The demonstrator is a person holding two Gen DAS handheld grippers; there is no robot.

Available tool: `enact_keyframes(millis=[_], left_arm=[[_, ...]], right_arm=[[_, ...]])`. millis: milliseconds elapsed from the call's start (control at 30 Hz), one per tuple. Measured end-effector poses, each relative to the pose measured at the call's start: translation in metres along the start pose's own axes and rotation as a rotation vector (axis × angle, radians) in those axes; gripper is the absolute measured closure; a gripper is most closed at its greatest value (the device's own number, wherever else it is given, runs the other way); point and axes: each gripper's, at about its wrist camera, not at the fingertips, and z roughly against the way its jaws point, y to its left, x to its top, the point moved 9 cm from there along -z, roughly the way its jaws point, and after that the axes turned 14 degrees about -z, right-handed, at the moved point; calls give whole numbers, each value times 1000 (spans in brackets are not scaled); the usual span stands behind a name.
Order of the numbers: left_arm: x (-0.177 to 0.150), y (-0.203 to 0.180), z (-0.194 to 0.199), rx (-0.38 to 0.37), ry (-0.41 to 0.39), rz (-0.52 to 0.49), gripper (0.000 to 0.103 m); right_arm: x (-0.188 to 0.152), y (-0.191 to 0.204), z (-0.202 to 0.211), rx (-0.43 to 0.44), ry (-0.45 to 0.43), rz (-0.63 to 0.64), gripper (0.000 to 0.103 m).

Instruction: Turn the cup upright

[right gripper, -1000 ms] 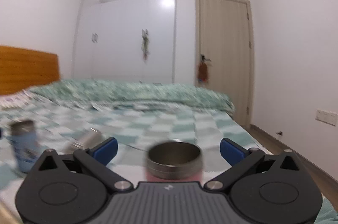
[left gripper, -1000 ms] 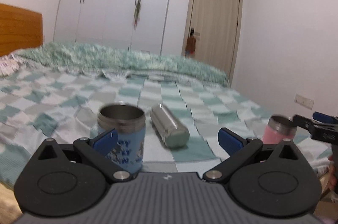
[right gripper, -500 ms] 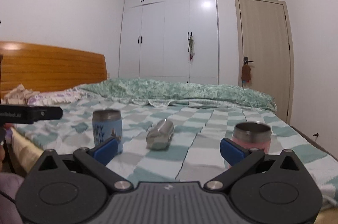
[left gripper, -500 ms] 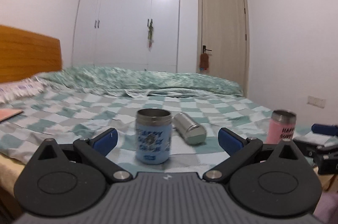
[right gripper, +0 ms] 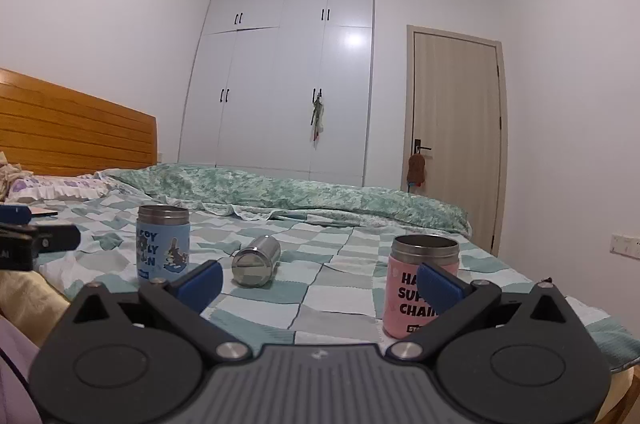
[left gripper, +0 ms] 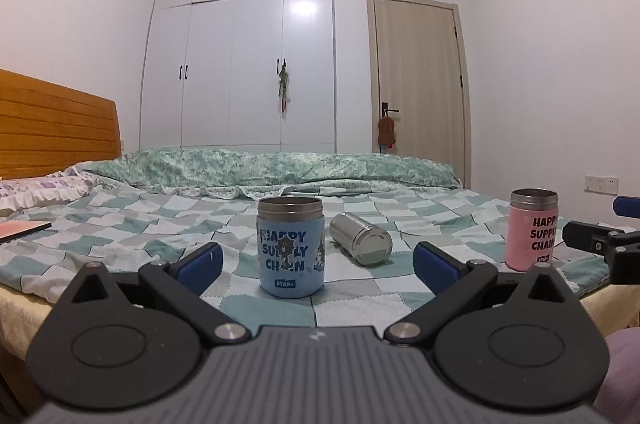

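I have three cups on the checked bedspread (left gripper: 120, 224), and only one needs me: the bare steel cup (left gripper: 361, 239) lying on its side between the two sleeved ones. The blue cup (left gripper: 290, 247) and the pink cup (left gripper: 532, 228) both stand upright with their steel rims up.

From my left tongs (left gripper: 316, 259) the steel cup sits at about 1 o'clock, just past the blue cup and a little right of it. Its long axis runs from near-right to far-left, with the closed round end turned toward me at roughly 5 o'clock; which end is the mouth I cannot tell for sure, though I judge it to be the far one. From my right tongs (right gripper: 320, 280) the same cup (right gripper: 256, 260) lies at about 11 o'clock, flat end facing me, body trailing away toward 1 o'clock.

Both tongs are spread wide and carry nothing, and both hang short of the bed's near edge. My right tongs also show at the left view's 3 o'clock edge, beside the pink cup.

I judge the left pair slightly nearer, but the blue cup stands almost in its line. The right pair has an open lane across the bedspread, so I'd close across the barrel from that side
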Motion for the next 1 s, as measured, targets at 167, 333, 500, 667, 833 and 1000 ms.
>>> enact_keyframes(millis=[167,333,500,667,833,1000], left_arm=[[-1,0,0,-2,2,2,0],[-2,0,0,-5,1,2,0],[-2,-1,0,-6,0,2,0],[-2,-1,0,-7,-2,3,0],[-2,-2,0,-10,-2,4,0],[-1,-3,-1,-10,-3,4,0]], right_arm=[[-1,4,1,-8,-7,22,0],[-1,4,2,-7,-14,25,0],[-1,3,2,-6,-14,21,0],[-1,3,2,-6,-14,23,0],[-2,3,2,-5,-12,24,0],[-2,3,2,-5,-12,24,0]])
